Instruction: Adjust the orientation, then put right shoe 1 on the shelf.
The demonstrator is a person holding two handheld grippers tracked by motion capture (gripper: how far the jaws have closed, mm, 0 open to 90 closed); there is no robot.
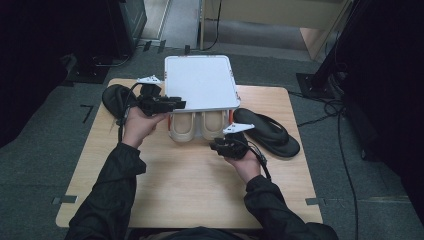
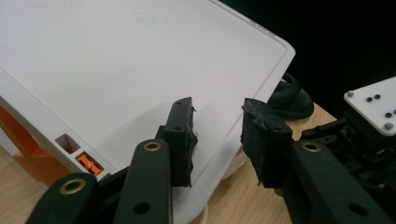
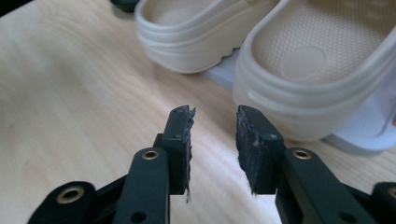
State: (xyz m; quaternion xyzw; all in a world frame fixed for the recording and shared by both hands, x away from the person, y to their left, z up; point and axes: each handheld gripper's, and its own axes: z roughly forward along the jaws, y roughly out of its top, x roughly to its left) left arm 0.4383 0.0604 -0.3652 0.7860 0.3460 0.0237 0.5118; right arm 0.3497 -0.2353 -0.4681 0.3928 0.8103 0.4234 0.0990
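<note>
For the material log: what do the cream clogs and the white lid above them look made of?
Cream clogs: apparently moulded foam or rubber, matte, with a thick ribbed rim and dotted footbed. White lid: probably rigid plastic, smooth with a faint sheen, rounded corners and a moulded edge.

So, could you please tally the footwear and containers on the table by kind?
Cream clogs: 2
Black sandals: 2
White box: 1
Total: 5

clogs (image 1: 196,126) half under white lid (image 1: 200,82)
</note>
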